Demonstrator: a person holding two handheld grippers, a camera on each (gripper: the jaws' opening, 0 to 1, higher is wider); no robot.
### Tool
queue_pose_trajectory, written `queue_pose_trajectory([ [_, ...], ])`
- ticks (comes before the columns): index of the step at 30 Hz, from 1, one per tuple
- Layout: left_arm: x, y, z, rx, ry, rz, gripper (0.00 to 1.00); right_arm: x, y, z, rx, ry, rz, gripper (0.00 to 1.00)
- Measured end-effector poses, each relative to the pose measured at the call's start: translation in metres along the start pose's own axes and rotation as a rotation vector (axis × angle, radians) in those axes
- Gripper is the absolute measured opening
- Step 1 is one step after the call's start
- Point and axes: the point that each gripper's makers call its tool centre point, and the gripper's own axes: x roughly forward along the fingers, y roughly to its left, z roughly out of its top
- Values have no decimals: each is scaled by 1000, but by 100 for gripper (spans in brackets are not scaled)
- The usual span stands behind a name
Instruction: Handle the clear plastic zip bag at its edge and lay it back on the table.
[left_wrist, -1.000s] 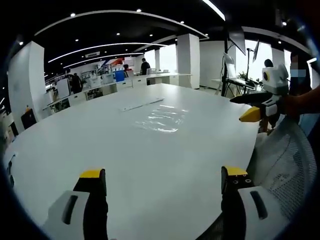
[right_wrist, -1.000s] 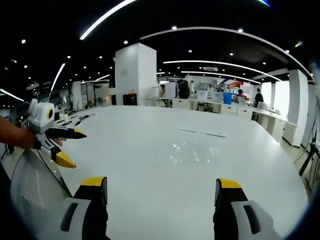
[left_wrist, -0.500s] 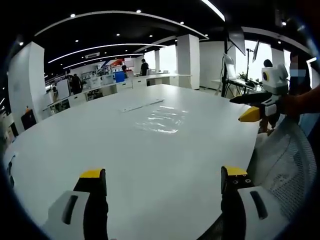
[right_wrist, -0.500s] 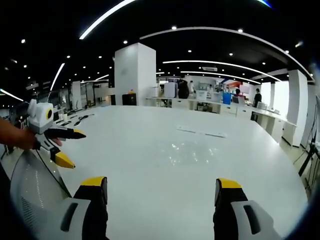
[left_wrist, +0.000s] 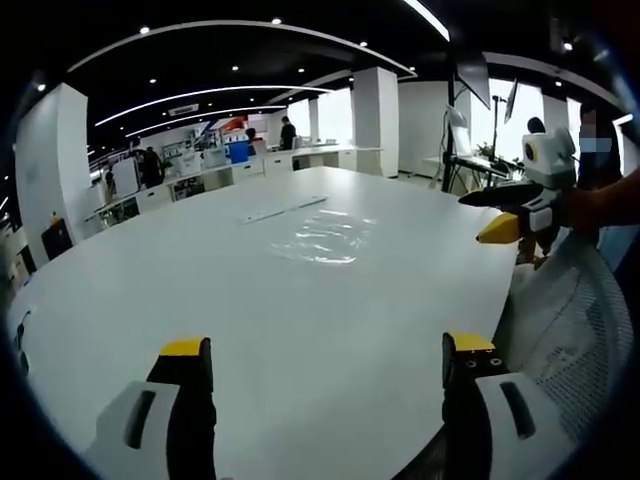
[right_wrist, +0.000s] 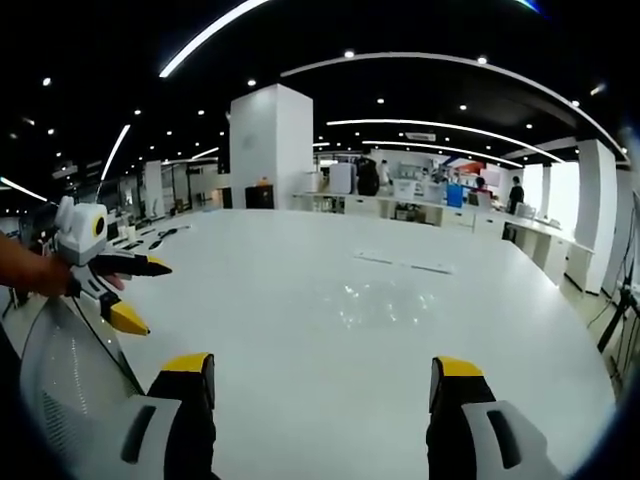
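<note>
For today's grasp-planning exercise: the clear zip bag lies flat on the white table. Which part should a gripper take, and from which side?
Probably the near edge of the clear zip bag. It lies flat and crinkled on the table, apart from both open grippers, so a low approach from the person's side seems best. The left gripper or right gripper could pinch a slightly raised wrinkle there.

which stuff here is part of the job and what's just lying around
Job: clear zip bag flat on the white table; left gripper and right gripper, both open.
Lying about: mesh chair, thin white strip beyond the bag.
</note>
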Motion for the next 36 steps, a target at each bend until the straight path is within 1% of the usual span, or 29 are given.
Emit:
queue_pose_trajectory([
  [11, 0, 2, 0, 2, 1, -4, 94, 2, 0, 0, -6, 11, 5, 89],
  [24, 0, 3, -2, 8, 11, -10, 93, 16, -1, 7, -33, 19, 25, 88],
  [30, 1, 4, -3, 10, 20, -10, 94, 24, -2, 10, -69, 34, 45, 86],
  [33, 2, 3, -5, 1, 33, -17, 92, 28, -2, 11, -90, 45, 55, 86],
  [36, 2, 3, -5, -1, 34, -17, 92, 32, -1, 13, -109, 49, 66, 86],
])
